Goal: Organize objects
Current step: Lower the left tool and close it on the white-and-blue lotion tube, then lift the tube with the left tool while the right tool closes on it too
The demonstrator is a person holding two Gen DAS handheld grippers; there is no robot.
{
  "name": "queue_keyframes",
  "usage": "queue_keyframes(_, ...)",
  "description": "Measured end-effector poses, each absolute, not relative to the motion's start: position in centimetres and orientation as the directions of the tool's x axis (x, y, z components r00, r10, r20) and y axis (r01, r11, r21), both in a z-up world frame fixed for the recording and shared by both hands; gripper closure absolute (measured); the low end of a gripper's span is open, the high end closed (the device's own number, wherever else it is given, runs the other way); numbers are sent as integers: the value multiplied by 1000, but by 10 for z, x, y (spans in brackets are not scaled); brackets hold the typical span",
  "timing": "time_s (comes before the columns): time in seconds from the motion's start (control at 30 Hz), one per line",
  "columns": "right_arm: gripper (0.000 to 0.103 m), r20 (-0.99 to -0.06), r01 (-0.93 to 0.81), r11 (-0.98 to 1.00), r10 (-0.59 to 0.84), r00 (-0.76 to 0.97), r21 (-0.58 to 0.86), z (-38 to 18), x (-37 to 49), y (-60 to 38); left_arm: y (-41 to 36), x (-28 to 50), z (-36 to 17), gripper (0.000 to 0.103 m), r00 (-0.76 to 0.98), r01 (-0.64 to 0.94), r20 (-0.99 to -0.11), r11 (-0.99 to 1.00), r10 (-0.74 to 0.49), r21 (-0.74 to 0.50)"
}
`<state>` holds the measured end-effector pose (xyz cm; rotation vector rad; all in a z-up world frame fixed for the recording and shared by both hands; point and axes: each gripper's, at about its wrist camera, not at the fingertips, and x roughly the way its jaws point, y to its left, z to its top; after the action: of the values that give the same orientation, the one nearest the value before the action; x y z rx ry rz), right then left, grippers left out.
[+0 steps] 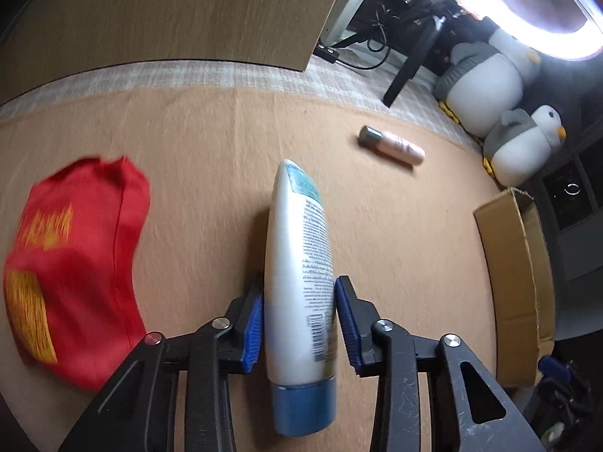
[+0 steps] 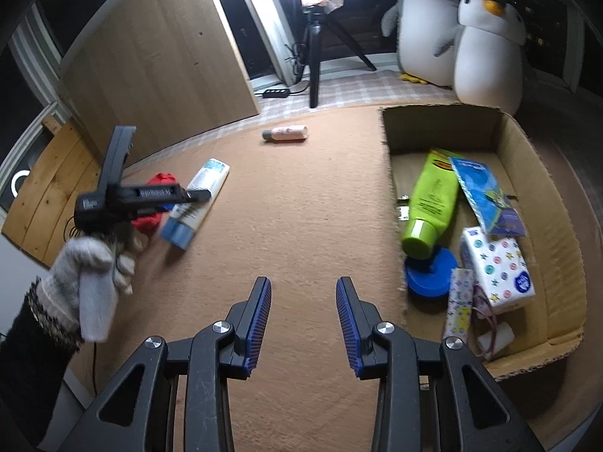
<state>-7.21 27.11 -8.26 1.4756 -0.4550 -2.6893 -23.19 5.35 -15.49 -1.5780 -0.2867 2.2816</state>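
A white tube with a blue cap [image 1: 297,263] lies on the tan mat, cap toward me. My left gripper [image 1: 299,282] is shut on it, both blue pads against its sides. In the right wrist view a gloved hand [image 2: 90,263] holds that gripper over the same tube [image 2: 203,188]. My right gripper [image 2: 303,286] hangs open above bare mat, nothing between its fingers. A small pink bottle [image 1: 392,145] lies farther back. A red pouch [image 1: 75,256] lies left of the tube. The cardboard box [image 2: 557,226] on the right holds a green tube [image 2: 433,196], a tissue pack [image 2: 497,267] and several other items.
Two plush penguins [image 2: 482,49] stand behind the box. A tripod [image 2: 314,56] with a ring light and a power strip [image 2: 277,93] sit at the back. A wooden panel [image 2: 162,64] leans at the back left. The mat [image 2: 301,207] is bare between tube and box.
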Motion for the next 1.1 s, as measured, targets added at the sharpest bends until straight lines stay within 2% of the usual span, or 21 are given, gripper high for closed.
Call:
queue_keyframes(0.17, 70, -818, -74, -958, -196, -541, 278, -83, -76, 259, 53, -199, -154, 66, -322, -173, -856, -914, 405, -368)
queue_keyframes(0.53, 70, -822, -17, -952, -256, -508, 307, -93, -81, 236, 40, -103, -158, 67, -326, -87, -817, -875, 476, -476)
queue_keyframes(0.7, 70, -835, 13, -945, -295, -465, 327, -109, -85, 220, 37, -69, -155, 67, -320, -114, -835, -893, 448, -435)
queue_keyframes(0.77, 67, -839, 24, -941, -312, -446, 337, -115, -85, 213, 36, -59, -152, 57, -313, -143, -850, -906, 424, -399)
queue_keyframes(0.83, 55, -843, 34, -935, -332, -424, 352, -121, -86, 206, 33, -52, -148, 32, -320, -168, -860, -918, 396, -360)
queue_keyframes(0.87, 51, -842, 34, -930, -347, -412, 366, -125, -87, 202, 31, -47, -144, 28, -334, -183, -864, -925, 377, -333)
queue_keyframes(1.1, 51, -824, 31, -877, -462, -329, 480, -146, -91, 178, 24, -42, -137, 26, -314, -261, -861, -908, 400, -327)
